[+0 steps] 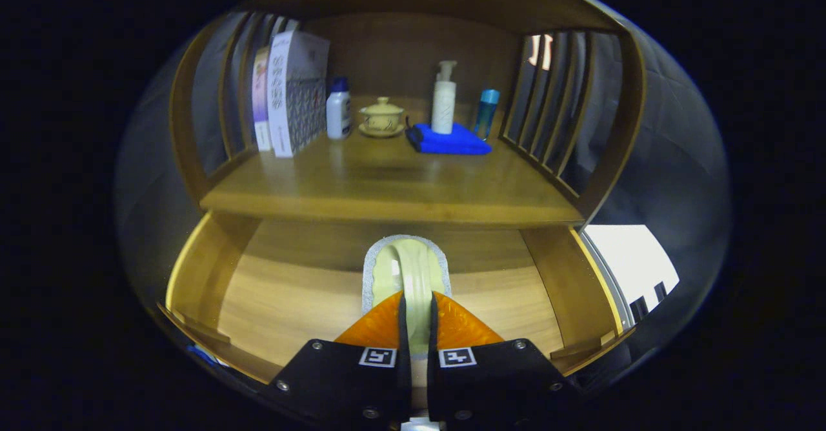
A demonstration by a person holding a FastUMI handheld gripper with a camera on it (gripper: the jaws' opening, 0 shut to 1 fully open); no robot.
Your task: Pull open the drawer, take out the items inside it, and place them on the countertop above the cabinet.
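Observation:
The wooden drawer (290, 302) stands pulled open below the countertop (387, 189). Over its floor is a pale green pad (413, 266) with a grey fuzzy rim and a raised ridge down its middle. My gripper (416, 305) is shut on that ridge, with a finger pressing from each side. The pad reaches forward from the fingertips toward the drawer's back. Whether the pad rests on the drawer floor or hangs above it, I cannot tell. No other item shows on the bare drawer floor beside the fingers.
On the countertop stand books (290, 95), a white bottle (338, 110), a lidded cup on a saucer (381, 117), a pump bottle (444, 99) on a folded blue cloth (452, 140), and a blue bottle (486, 113). Slatted side walls and a roof enclose the shelf; its front half is bare wood.

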